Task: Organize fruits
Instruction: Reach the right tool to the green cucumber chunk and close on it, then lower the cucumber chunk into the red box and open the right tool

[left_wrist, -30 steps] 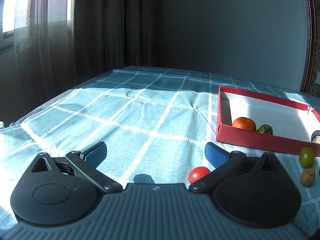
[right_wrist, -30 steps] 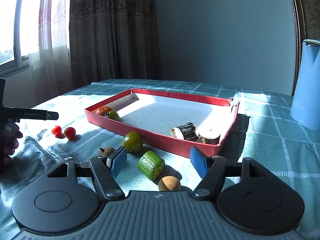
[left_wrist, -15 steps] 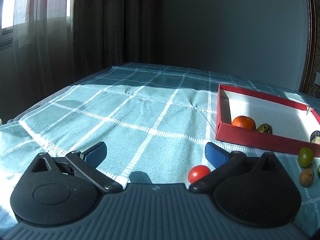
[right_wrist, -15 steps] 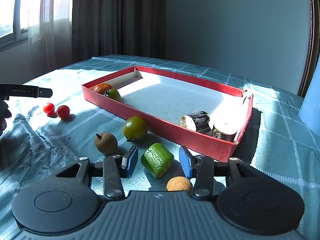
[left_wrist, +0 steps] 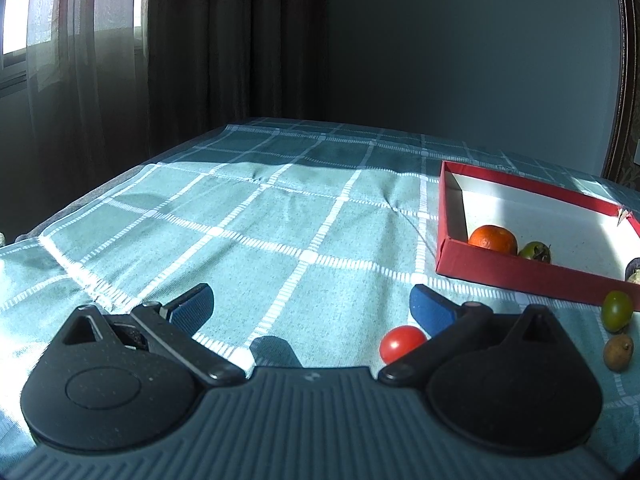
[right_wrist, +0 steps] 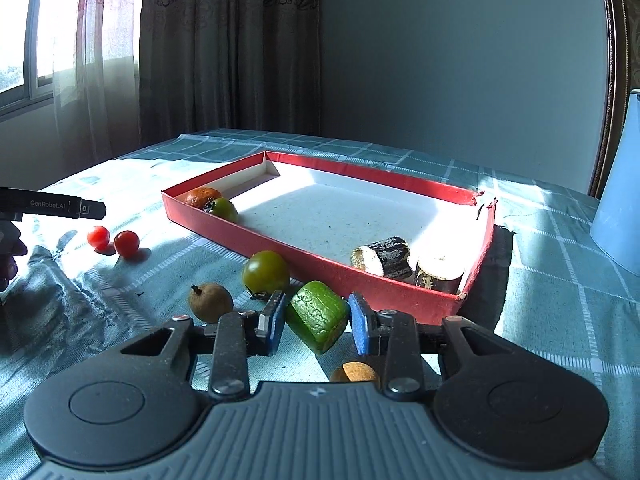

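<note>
My right gripper (right_wrist: 317, 320) is shut on a green chunk of fruit (right_wrist: 318, 317), both blue pads against its sides, just in front of the red tray (right_wrist: 304, 245). The tray holds an orange (right_wrist: 202, 196), a green tomato (right_wrist: 224, 209) and two dark-skinned cut pieces (right_wrist: 383, 260). A green tomato (right_wrist: 265, 272), a brown fruit (right_wrist: 210, 302) and a tan ball (right_wrist: 354, 373) lie on the cloth nearby. My left gripper (left_wrist: 311, 309) is open and empty above the cloth; a red cherry tomato (left_wrist: 401, 343) lies by its right finger.
Two red cherry tomatoes (right_wrist: 114, 240) lie left of the tray, near the left gripper's body (right_wrist: 52, 205). A blue jug (right_wrist: 620, 208) stands at the right. The checked cloth (left_wrist: 256, 232) is rumpled at the near left. Curtains hang behind.
My right gripper has moved forward around the green chunk and closed on it. The left gripper has barely moved.
</note>
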Tool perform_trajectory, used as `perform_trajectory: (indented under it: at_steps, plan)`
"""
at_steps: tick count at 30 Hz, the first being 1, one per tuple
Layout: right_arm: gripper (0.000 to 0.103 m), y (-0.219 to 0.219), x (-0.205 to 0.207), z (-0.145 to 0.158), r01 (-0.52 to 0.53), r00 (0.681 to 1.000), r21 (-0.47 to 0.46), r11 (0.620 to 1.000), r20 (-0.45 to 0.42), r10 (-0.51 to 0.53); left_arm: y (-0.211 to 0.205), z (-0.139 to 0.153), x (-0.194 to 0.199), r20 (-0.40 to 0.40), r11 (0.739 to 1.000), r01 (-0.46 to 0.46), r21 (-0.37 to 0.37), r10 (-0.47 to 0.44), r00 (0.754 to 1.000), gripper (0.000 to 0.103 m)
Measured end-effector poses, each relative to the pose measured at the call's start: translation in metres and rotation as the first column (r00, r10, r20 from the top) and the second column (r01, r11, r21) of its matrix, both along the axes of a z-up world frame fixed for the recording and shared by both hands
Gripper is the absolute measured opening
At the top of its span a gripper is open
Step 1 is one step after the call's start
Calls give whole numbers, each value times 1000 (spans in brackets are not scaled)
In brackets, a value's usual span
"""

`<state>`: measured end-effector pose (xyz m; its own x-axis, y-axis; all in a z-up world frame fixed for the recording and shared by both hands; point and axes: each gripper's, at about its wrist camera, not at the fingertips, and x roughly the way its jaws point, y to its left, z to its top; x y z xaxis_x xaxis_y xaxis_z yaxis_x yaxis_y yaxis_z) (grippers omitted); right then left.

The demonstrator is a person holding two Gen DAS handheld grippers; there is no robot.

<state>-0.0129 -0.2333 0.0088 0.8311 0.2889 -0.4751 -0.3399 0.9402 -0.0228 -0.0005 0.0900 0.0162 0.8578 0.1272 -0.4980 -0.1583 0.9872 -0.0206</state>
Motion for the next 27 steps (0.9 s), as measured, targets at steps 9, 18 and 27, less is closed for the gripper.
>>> perform_trajectory:
  at_steps: [9,18,27]
  plan:
    - [33,23,13,37,-5,996,9,1000,84,4,0,-1,1,-6,1000,-2,-3,2,1000,103]
    - [33,34,59,51,25,998,15,1000,65,-25,0,-1,1,-6,1000,3,-7,-3,1000,103]
    - [33,28,91,17,50,998,-32,998,-40,-51,0,-2,2,-10,1000,9,-9,-9,1000,103]
